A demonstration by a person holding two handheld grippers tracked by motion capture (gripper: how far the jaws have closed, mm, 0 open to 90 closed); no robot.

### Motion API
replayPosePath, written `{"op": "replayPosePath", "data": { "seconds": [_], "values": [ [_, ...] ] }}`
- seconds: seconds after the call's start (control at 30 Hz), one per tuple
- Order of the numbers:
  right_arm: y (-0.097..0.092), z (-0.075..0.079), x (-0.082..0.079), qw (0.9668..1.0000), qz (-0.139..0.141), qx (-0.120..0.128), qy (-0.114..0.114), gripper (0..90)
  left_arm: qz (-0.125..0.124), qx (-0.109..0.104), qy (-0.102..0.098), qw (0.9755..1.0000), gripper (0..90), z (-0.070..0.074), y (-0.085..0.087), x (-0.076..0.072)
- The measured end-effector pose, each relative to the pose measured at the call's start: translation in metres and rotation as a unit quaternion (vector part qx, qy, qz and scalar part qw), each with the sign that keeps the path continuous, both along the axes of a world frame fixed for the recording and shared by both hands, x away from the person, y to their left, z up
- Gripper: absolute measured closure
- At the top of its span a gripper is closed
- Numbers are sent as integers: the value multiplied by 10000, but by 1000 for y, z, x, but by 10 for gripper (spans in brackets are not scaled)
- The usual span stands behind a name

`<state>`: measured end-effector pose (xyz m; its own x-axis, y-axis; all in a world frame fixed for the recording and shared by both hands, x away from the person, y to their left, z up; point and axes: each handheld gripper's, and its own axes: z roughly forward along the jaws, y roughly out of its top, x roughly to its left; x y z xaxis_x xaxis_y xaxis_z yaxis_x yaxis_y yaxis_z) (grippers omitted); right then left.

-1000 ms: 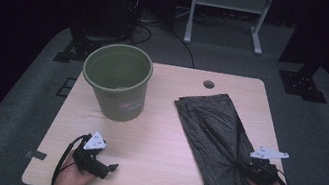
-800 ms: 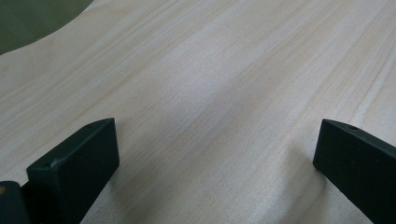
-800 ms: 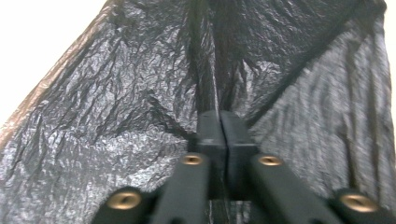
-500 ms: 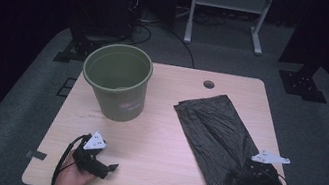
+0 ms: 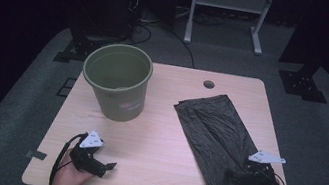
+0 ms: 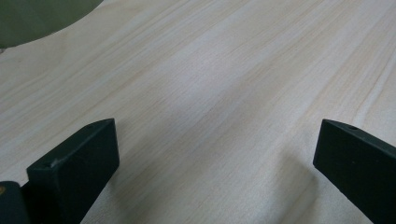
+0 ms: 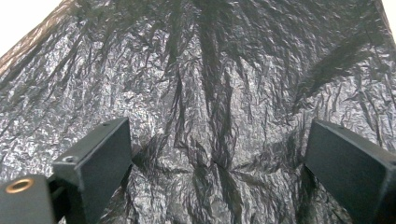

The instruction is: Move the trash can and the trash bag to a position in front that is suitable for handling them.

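Now the right gripper (image 5: 233, 175), jaws just opened wide, rests over the flat black bag (image 5: 219, 132), gripping nothing.

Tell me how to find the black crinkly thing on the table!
Look at the pale wooden table and go to its right half, away from the green bucket at the back left. The black plastic bag lies flat there, running from mid-table to the near edge, under the right hand-held gripper. It is the one dark, wrinkled, shiny sheet; everything else stands up or is smooth.
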<state>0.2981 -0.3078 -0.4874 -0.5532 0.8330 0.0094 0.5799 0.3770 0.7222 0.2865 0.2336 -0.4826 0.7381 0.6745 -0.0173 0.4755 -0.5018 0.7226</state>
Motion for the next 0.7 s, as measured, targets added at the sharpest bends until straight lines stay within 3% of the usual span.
{"op": "replayPosePath", "data": {
  "seconds": [0.23, 0.43, 0.7],
  "values": [
    [0, 0, 0, 10000, -1, 0, 0, 65, 105, -193, -15, 9998, 0, 13, 4, 1],
    [0, 0, 0, 10000, -1, 1, 1, 66, 167, -242, -198, 9994, 0, 35, 7, 5],
    [0, 0, 0, 10000, -1, 1, 0, 66, 244, -332, -298, 9987, 0, 55, 13, 9]
  ]
}}
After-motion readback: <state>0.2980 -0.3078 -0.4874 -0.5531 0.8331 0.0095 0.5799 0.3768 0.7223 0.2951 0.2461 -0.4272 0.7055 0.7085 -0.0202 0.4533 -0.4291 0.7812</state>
